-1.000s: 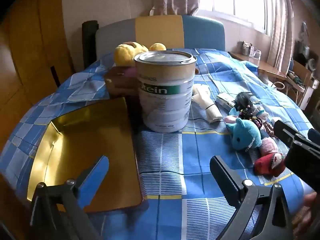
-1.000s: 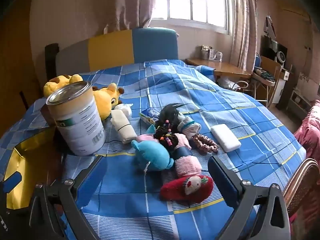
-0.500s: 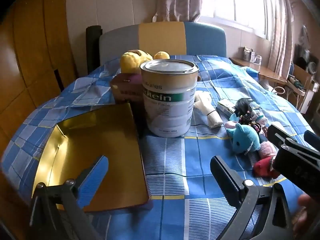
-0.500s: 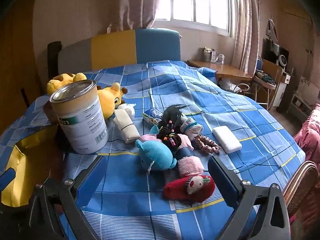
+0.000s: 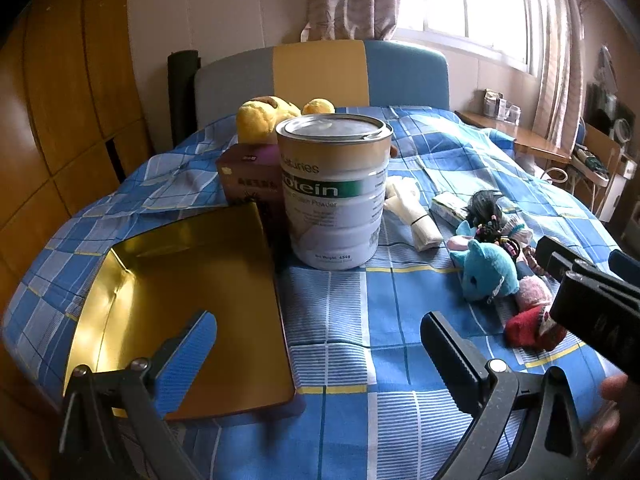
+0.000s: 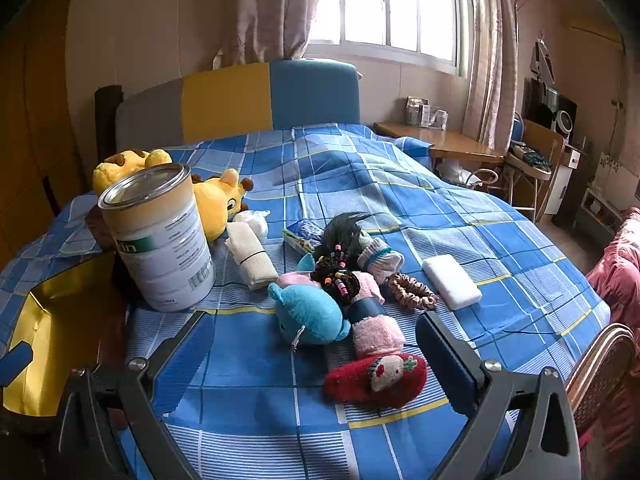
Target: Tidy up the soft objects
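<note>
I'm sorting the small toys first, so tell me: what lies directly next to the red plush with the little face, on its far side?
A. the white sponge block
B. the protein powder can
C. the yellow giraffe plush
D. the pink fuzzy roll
D: in the right wrist view the pink fuzzy roll lies just behind the red plush, touching it.

Daylight comes through a wide window (image 6: pixel 384 4) in the far wall, with pale patterned curtains (image 6: pixel 266 8) hanging at both sides. Below it stands a padded headboard (image 6: pixel 240 100) in grey, yellow and blue panels. A blue checked bedspread (image 6: pixel 400 184) covers the bed. Wooden wardrobe panels (image 5: pixel 60 92) line the left wall. A wooden desk (image 6: pixel 436 146) sits far right under the window, near cluttered shelves (image 6: pixel 560 156).
</note>
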`<state>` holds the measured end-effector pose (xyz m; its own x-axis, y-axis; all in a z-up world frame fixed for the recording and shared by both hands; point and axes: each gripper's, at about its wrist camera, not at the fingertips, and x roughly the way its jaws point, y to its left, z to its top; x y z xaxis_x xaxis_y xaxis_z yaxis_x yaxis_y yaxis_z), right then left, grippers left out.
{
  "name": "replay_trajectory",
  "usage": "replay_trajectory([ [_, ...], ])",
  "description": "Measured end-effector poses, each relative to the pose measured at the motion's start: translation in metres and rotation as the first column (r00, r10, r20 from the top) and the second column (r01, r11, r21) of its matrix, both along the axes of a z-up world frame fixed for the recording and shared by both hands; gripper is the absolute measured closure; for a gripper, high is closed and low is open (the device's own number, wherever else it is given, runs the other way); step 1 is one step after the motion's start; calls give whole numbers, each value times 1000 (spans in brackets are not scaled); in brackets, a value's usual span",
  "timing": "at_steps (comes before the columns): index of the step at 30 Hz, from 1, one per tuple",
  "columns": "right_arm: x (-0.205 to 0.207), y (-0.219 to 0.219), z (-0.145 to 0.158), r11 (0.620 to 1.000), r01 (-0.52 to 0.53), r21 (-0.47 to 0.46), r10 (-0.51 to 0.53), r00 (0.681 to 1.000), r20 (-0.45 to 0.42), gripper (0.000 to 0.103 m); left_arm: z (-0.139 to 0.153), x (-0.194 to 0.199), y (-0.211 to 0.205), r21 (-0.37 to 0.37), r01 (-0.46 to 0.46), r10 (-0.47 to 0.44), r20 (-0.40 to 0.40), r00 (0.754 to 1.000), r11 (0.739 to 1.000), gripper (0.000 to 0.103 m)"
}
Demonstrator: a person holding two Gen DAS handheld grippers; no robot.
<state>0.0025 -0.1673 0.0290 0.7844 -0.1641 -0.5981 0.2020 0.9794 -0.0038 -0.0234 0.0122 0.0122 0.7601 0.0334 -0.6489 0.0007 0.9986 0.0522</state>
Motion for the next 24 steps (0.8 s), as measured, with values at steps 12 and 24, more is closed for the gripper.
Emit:
replay_trajectory([
  [12, 1, -9, 5, 1000, 22, -6, -22, 1000, 9, 1, -2, -1, -4, 6, 21, -21, -9, 1000, 1000, 0],
  [24, 5, -42, 14, 996, 87, 16, -87, 996, 30, 1, -6, 1, -9, 1, 64, -64, -24, 998, 998, 0],
])
